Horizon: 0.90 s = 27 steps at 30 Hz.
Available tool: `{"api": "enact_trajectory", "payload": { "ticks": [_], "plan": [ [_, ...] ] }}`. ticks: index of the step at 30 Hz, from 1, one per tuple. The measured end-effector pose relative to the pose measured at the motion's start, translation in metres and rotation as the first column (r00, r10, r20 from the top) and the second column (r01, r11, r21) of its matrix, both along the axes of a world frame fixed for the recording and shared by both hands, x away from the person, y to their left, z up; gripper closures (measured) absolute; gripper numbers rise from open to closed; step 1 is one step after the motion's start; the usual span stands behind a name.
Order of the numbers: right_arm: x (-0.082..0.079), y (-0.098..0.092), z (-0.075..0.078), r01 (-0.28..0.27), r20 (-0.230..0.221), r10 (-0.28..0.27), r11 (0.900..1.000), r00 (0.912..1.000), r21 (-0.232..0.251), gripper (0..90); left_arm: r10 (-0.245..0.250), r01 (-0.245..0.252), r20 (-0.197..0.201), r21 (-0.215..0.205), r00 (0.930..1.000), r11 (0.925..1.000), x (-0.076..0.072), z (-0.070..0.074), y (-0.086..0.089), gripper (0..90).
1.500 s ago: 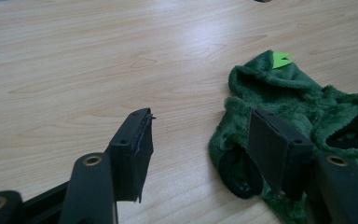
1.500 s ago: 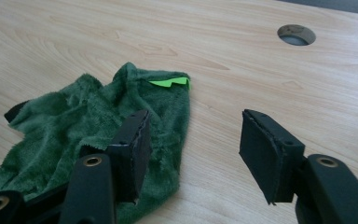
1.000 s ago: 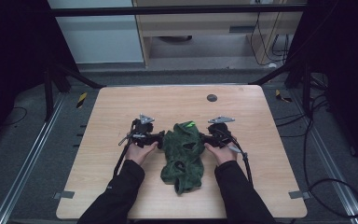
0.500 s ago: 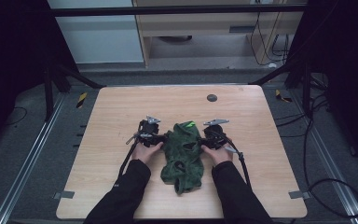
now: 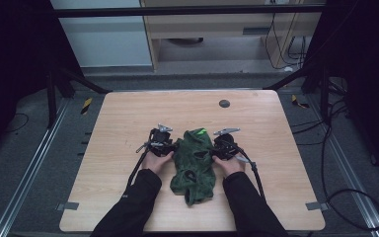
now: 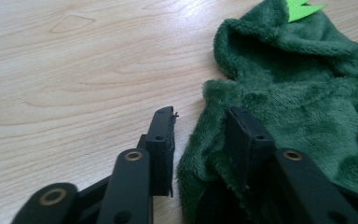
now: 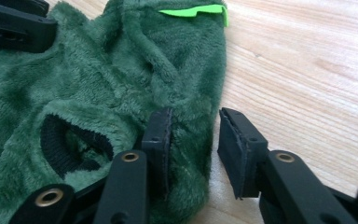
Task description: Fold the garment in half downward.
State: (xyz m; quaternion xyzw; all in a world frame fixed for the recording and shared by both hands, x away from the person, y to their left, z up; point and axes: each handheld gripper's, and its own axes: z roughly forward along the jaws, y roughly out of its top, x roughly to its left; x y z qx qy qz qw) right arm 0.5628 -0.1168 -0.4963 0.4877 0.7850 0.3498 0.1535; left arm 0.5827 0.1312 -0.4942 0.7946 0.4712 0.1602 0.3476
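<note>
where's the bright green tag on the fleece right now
In the high view the bright green tag sits at the far end of the green fleece garment, mid-table between the left gripper and the right gripper.

High view dim; surroundings near black, table [image 5: 128, 118] evenly lit from above, shadows faint. Gripper views brighter: soft glare on far wood, near jaws slightly blurred, fleece garment [image 7: 98, 84] sharp.

Garment [image 6: 307, 112] cut off at right edge, left gripper view
</note>
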Motion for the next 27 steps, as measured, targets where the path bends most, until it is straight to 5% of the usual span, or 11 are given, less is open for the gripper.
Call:
{"api": "enact_trajectory", "payload": {
  "ticks": [11, 27],
  "plan": [
    [-0.003, 0.005, 0.000, -0.020, 0.003, 0.020, 1.000, 0.9998, -0.005, 81.0, -0.009, 0.009, -0.009, 0.026, 0.9999, 0.9996, -0.003, 0.002, -0.007, 85.4],
    [-0.009, 0.001, 0.016, -0.027, 0.046, 0.024, 0.998, 0.9986, 0.053, 84.3, 0.010, -0.010, 0.019, 0.014, 0.9998, 0.9999, -0.012, 0.017, -0.006, 89.0]
  ]
}}
